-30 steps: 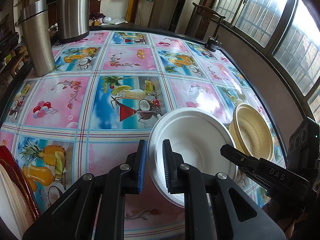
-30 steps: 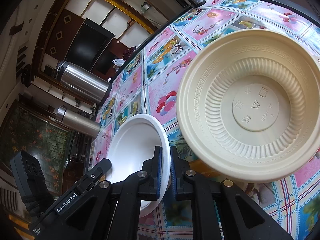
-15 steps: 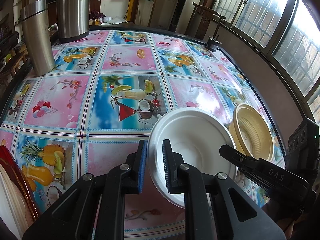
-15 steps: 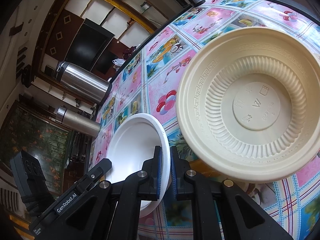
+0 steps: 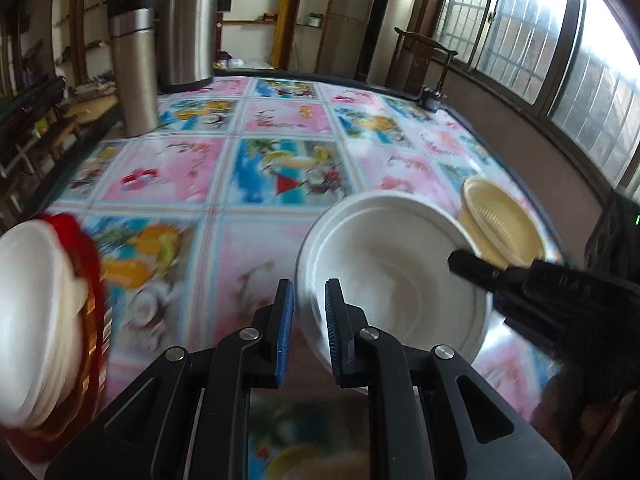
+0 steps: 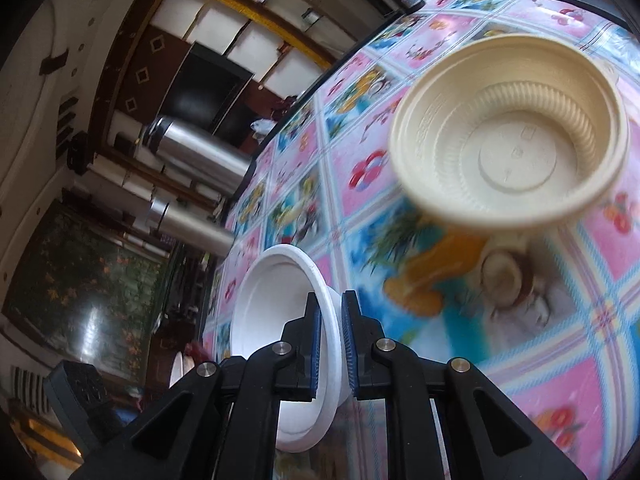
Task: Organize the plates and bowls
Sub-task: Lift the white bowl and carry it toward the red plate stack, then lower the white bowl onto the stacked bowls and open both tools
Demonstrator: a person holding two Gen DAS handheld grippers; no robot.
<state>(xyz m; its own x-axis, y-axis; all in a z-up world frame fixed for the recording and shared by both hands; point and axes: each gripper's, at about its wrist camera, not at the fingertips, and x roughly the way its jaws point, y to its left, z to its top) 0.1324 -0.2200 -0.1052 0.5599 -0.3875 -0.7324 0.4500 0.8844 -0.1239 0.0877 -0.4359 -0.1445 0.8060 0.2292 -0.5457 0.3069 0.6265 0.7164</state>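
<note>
White bowl [image 5: 392,276] pinched at opposite rims by left tool [image 5: 306,332] and right tool [image 6: 330,344]; lift level toward the stack [image 5: 36,320] at the surface's left edge

- A round table [image 5: 280,132] is covered by a glossy cloth with pink and blue fruit pictures.
- Barred windows [image 5: 560,40] on the right give bright daylight.
- A wooden chair [image 5: 420,56] stands behind the table.
- Two steel flasks [image 5: 160,40] stand at the table's far left.
- Shelves [image 5: 280,20] line the back wall.
</note>
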